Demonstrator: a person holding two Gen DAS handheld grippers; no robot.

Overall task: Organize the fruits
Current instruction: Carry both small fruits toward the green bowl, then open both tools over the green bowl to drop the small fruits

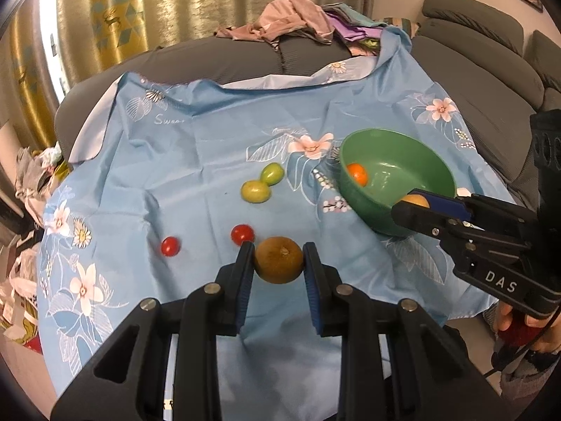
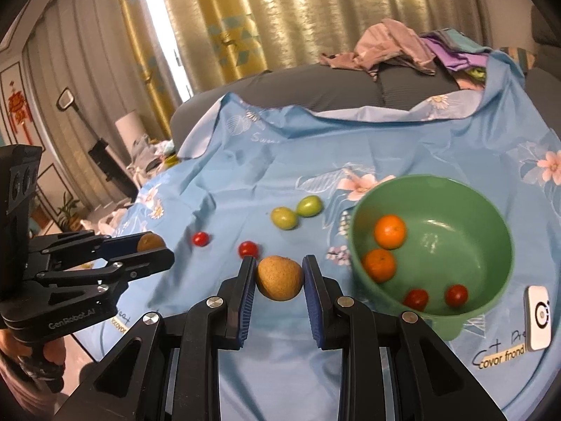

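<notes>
The left tool (image 1: 278, 256) is clamped on a brown, rough-skinned fruit (image 1: 278, 260), its blue pads pressing either side and the fruit lifted clear of the blue flowered cloth (image 1: 196, 161). The right tool (image 2: 279, 272) grips a paler tan fruit (image 2: 279, 278) the same way, held above the cloth just at nine o'clock of the green bowl (image 2: 491, 210). Inside that bowl sit two oranges (image 2: 390, 231) toward its nine o'clock side and two cherry tomatoes (image 2: 456, 295) near its six o'clock wall. Out on the cloth, two more cherry tomatoes (image 1: 170, 246) lie apart from each other at about ten o'clock of the left tool's fruit, and two green fruits (image 1: 256, 191) lie touching one another at roughly nine o'clock of the bowl. A small white device (image 2: 539, 317), perhaps a timer or remote though the edge of the view is too warped to say, rests on the cloth at four o'clock of the bowl. The cloth is spread over a grey sofa (image 1: 491, 80), with a heap of clothes (image 1: 294, 21) at twelve o'clock and gold curtains (image 2: 280, 17) behind.
</notes>
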